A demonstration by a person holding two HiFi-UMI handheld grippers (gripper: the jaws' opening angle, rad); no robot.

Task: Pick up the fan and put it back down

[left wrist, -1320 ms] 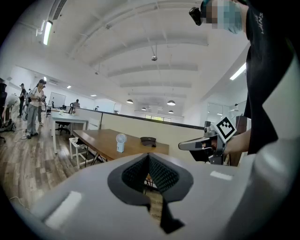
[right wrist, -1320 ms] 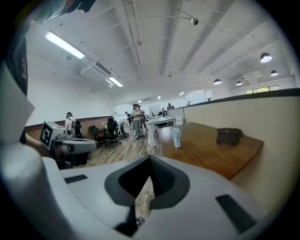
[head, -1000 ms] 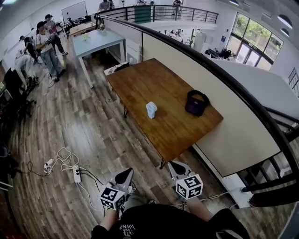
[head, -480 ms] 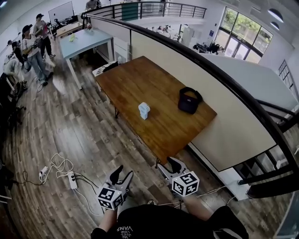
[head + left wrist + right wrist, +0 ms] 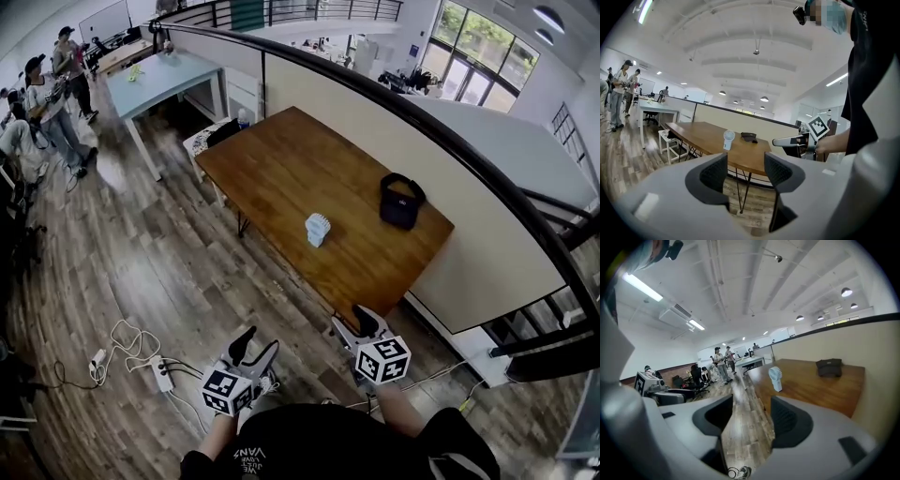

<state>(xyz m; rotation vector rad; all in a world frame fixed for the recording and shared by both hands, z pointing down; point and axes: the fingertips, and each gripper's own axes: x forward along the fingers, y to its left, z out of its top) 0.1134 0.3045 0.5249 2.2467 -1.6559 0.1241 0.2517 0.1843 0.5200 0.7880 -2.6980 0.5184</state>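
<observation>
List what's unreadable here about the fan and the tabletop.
- Fan: too small in every view; its switch and grille detail are unreadable.
- Dark item on the table: too small; cap or pouch, cannot tell.
- Table's far legs: in the head view, hidden under its own top.

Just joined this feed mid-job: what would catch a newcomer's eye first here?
A small white fan stands upright near the middle of the wooden table, with a dark cap to its right by the partition. Short of the table, the left tool and right tool have just been opening, nothing between their jaws.
</observation>
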